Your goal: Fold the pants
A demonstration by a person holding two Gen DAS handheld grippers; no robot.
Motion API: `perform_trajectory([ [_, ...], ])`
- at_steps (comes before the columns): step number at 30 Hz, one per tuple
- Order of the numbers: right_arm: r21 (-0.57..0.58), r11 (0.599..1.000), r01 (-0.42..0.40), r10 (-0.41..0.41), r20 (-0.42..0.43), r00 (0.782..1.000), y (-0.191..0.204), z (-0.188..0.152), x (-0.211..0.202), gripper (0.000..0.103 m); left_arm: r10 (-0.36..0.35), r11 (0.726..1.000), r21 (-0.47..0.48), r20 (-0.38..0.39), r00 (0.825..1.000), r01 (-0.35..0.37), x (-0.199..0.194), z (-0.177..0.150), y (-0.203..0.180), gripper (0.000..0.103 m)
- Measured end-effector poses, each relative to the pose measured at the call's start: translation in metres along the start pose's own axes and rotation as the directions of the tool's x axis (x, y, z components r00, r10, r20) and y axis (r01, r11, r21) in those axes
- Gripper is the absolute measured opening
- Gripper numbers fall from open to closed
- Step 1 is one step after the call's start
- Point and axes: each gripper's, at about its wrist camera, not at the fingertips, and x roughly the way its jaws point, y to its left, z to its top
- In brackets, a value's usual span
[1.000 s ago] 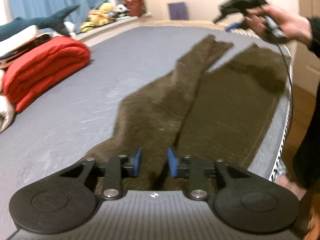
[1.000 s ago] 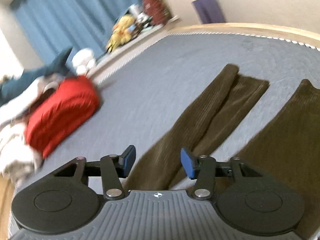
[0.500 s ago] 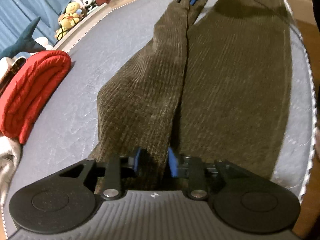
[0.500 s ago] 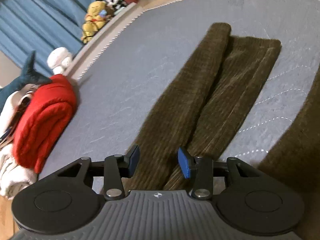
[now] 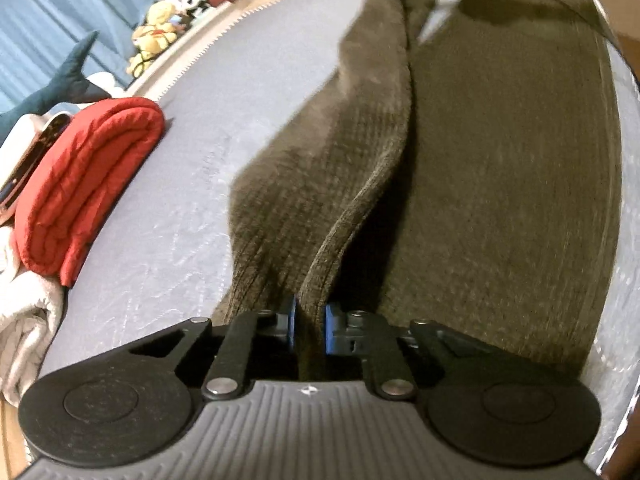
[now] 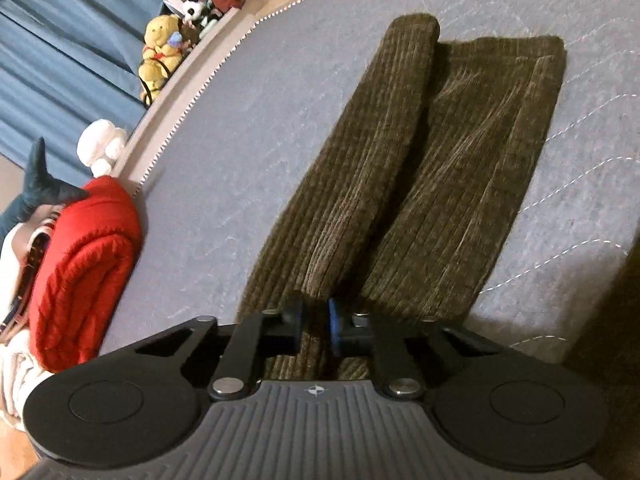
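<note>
Both claws were clenched on the pants (image 5: 320,184): the left gripper (image 5: 310,330) and the right gripper (image 6: 316,326) each pinched the raised inner fold. The thick corduroy looked soft and floppy, likely sagging between them over the mattress (image 5: 192,168).

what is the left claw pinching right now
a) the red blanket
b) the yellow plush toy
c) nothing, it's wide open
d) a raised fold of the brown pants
d: in the left wrist view the left claw has its blue pads closed on a lifted ridge of the brown corduroy pants, while the red blanket lies apart at the side of the bed.
</note>
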Motion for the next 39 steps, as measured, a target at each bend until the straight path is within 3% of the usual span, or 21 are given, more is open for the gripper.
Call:
perform_trajectory([
  [6, -0.091, 0.995, -0.044, 0.049, 0.055, 0.997, 0.011, 0.016, -0.075, 0.008, 0.015, 0.999, -0.045, 0.101, 0.995, -0.01, -0.041, -0.003, 0.028, 0.013],
  [9, -0.167, 0.986, -0.009, 0.021, 0.068, 0.997, 0.016, 0.01, -0.133, 0.007, -0.006, 0.998, -0.068, 0.148, 0.989, 0.016, -0.073, -0.016, 0.042, 0.013],
  [11, -0.209, 0.976, 0.054, -0.041, 0.065, 0.997, 0.016, -0.008, -0.177, 0.007, -0.057, 0.995, -0.067, 0.173, 0.983, 0.07, -0.092, -0.026, 0.045, 0.013],
  [13, -0.232, 0.965, 0.122, -0.112, 0.054, 0.992, 0.01, -0.035, -0.215, 0.007, -0.19, 0.978, -0.061, 0.145, 0.971, 0.2, -0.096, -0.037, 0.044, 0.017],
  [14, -0.232, 0.959, 0.16, -0.156, 0.038, 0.987, 0.004, -0.049, -0.23, 0.007, -0.272, 0.959, -0.049, 0.11, 0.956, 0.279, -0.094, -0.042, 0.041, 0.018],
  [15, -0.219, 0.959, 0.182, -0.182, 0.019, 0.983, -0.005, -0.061, -0.242, 0.008, -0.307, 0.95, -0.023, 0.093, 0.947, 0.31, -0.093, -0.045, 0.036, 0.022],
  [17, -0.184, 0.96, 0.209, -0.219, -0.036, 0.975, -0.028, -0.075, -0.251, 0.012, -0.332, 0.943, 0.006, 0.11, 0.937, 0.333, -0.098, -0.045, 0.033, 0.023],
  [19, -0.113, 0.966, 0.233, -0.239, -0.046, 0.97, -0.059, -0.078, -0.254, 0.013, -0.324, 0.935, -0.076, 0.207, 0.923, 0.345, -0.107, -0.036, 0.05, 0.04],
  [22, 0.025, 0.968, 0.25, -0.251, 0.069, 0.966, -0.092, -0.05, -0.264, 0.014, -0.246, 0.901, -0.258, 0.361, 0.899, 0.35, -0.122, -0.02, 0.086, 0.063],
  [24, 0.087, 0.97, 0.228, -0.241, 0.176, 0.955, -0.107, -0.023, -0.269, 0.024, -0.16, 0.854, -0.406, 0.386, 0.908, 0.324, -0.123, -0.004, 0.107, 0.069],
  [25, 0.116, 0.969, 0.218, -0.24, 0.223, 0.945, -0.116, -0.01, -0.271, 0.03, -0.127, 0.825, -0.476, 0.369, 0.921, 0.305, -0.121, 0.004, 0.117, 0.073],
  [26, 0.134, 0.967, 0.216, -0.244, 0.251, 0.937, -0.124, -0.001, -0.269, 0.031, -0.085, 0.784, -0.558, 0.337, 0.938, 0.272, -0.116, 0.011, 0.127, 0.073],
  [28, 0.171, 0.96, 0.224, -0.263, 0.265, 0.927, -0.144, 0.014, -0.26, 0.031, -0.056, 0.699, -0.672, 0.292, 0.955, 0.247, -0.104, 0.019, 0.141, 0.073],
  [30, 0.198, 0.954, 0.226, -0.273, 0.256, 0.927, -0.163, 0.02, -0.247, 0.031, -0.054, 0.617, -0.732, 0.328, 0.943, 0.29, -0.095, 0.018, 0.147, 0.073],
  [32, 0.219, 0.949, 0.227, -0.273, 0.211, 0.939, -0.181, 0.021, -0.233, 0.031, -0.053, 0.565, -0.758, 0.362, 0.931, 0.326, -0.081, 0.01, 0.141, 0.072],
  [34, 0.247, 0.947, 0.206, -0.249, 0.158, 0.956, -0.194, 0.02, -0.214, 0.031, -0.076, 0.553, -0.783, 0.294, 0.953, 0.286, -0.065, 0.005, 0.135, 0.068],
  [35, 0.244, 0.946, 0.211, -0.25, 0.14, 0.958, -0.196, 0.02, -0.206, 0.031, -0.078, 0.57, -0.778, 0.27, 0.96, 0.265, -0.059, 0.009, 0.13, 0.068],
  [37, 0.207, 0.952, 0.224, -0.254, 0.132, 0.958, -0.193, 0.021, -0.193, 0.031, -0.067, 0.605, -0.755, 0.269, 0.961, 0.254, -0.054, 0.015, 0.128, 0.068],
  [39, 0.139, 0.96, 0.243, -0.26, 0.122, 0.958, -0.186, 0.021, -0.181, 0.031, -0.058, 0.598, -0.761, 0.27, 0.961, 0.25, -0.051, 0.016, 0.135, 0.068],
])
